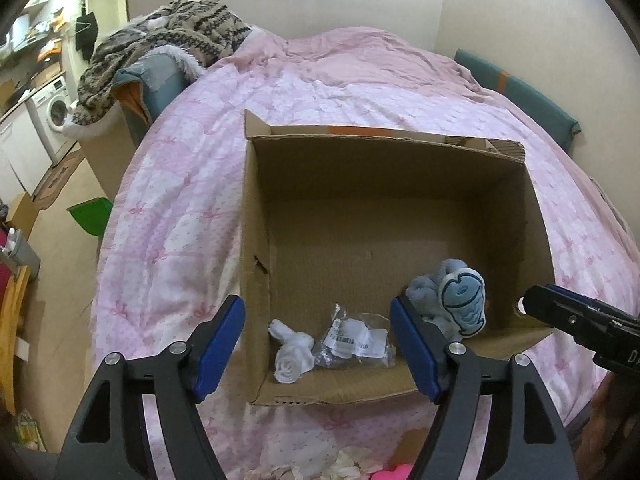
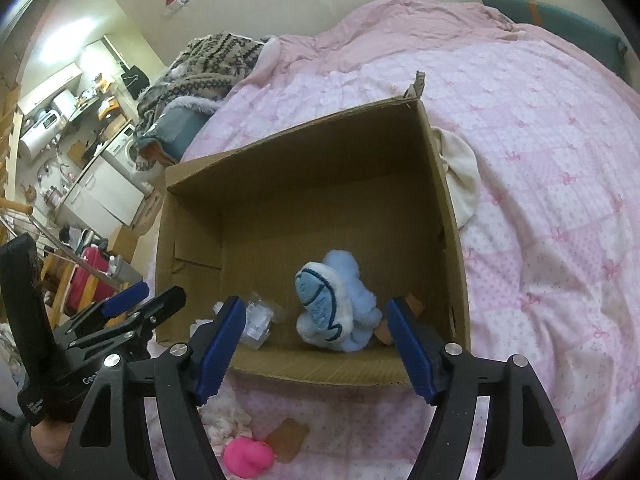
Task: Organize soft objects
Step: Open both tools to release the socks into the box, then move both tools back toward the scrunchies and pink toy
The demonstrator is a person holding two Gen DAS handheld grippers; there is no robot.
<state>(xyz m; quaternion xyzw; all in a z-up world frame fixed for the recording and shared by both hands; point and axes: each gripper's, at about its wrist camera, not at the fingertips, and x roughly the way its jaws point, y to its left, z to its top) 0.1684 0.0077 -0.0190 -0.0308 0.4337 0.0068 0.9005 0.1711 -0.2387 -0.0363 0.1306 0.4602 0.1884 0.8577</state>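
Observation:
An open cardboard box [image 1: 256,216] [image 2: 444,184] sits on a pink bed. Inside lie a blue fluffy slipper with a fish patch [image 1: 456,300] [image 2: 332,308], a white rolled soft item [image 1: 290,354] and a clear plastic packet [image 1: 352,340] [image 2: 258,318]. My left gripper [image 1: 318,350] is open and empty above the box's near edge. My right gripper [image 2: 316,350] is open and empty above the near edge, over the slipper. A pink soft item [image 2: 248,458] and a white fluffy item [image 2: 226,414] lie on the bed in front of the box.
A cream cloth [image 2: 460,172] lies by the box's right side. A patterned knit blanket [image 1: 168,40] is heaped at the bed's far left. A brown flat item [image 2: 286,440] lies near the pink one. The floor and a washing machine [image 1: 54,114] are at left.

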